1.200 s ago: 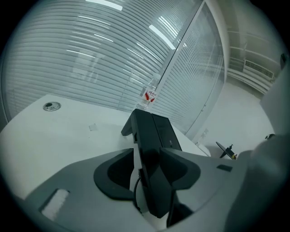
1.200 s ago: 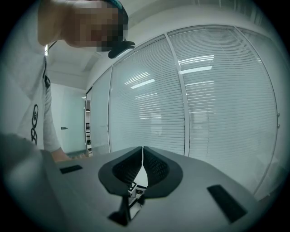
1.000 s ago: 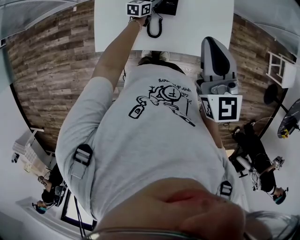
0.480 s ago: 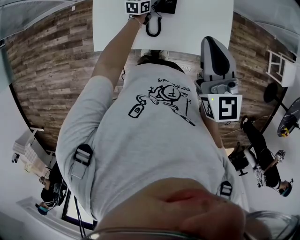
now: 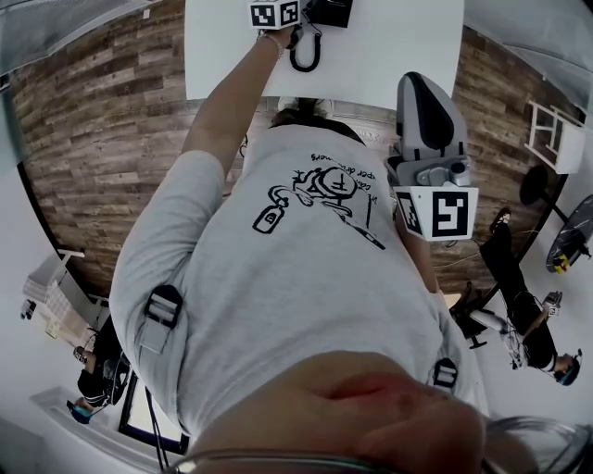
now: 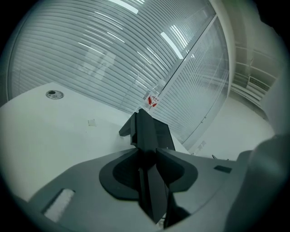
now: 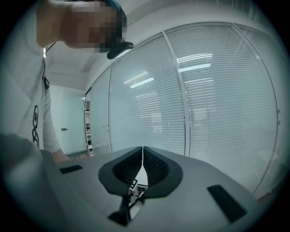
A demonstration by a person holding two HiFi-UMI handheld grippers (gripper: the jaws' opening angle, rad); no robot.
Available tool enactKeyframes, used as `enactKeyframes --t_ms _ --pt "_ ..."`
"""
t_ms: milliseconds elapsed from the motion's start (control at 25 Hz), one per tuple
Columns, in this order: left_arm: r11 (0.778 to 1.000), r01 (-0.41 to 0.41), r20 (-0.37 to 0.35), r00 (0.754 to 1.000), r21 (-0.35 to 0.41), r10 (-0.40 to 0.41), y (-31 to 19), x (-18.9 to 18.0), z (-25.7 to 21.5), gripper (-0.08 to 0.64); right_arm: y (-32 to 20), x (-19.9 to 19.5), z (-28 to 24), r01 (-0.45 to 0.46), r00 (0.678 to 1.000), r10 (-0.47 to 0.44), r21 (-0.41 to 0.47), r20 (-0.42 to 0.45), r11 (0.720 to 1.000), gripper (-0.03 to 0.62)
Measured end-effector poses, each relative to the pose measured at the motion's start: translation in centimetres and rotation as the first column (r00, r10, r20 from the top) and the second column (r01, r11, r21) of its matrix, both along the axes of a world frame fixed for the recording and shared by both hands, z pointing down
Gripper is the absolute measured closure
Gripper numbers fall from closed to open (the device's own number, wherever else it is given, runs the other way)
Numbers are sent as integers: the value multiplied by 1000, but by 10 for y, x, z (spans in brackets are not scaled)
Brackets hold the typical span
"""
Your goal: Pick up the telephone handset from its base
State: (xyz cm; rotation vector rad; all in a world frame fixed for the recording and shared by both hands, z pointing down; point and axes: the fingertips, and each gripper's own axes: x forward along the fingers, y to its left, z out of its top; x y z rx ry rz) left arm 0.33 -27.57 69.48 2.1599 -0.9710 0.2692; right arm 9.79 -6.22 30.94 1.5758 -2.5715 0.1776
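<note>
Two grippers. Left gripper (image 6: 147, 152): jaws closing on the black telephone handset (image 6: 146, 129) between them, at 12 o'clock on the white table (image 5: 398, 46). Right gripper (image 7: 142, 149): at 2 o'clock, jaws pressed together, empty.

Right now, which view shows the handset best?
The left gripper view: the handset stands edge-on inside the left claw, whose jaws are closing on it. The head view catches only the phone and cord; the right gripper view shows none.

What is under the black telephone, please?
The white table is under the telephone; its coiled cord lies there too. The table part directly beneath is covered by the telephone itself.
</note>
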Motion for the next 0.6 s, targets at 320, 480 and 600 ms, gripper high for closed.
enactKeyframes --t_ms 320,480,600 --pt "1000 25 13 1000 -4 -25 2 -2 1 445 0 4 0 -15 1000 15 3 3 1000 586" --pt "998 65 38 997 3 -65 3 -6 2 439 -1 6 0 -21 1000 21 4 5 1000 586" --pt "996 87 52 995 10 -88 5 -7 2 437 -2 6 0 -21 1000 21 4 7 1000 586"
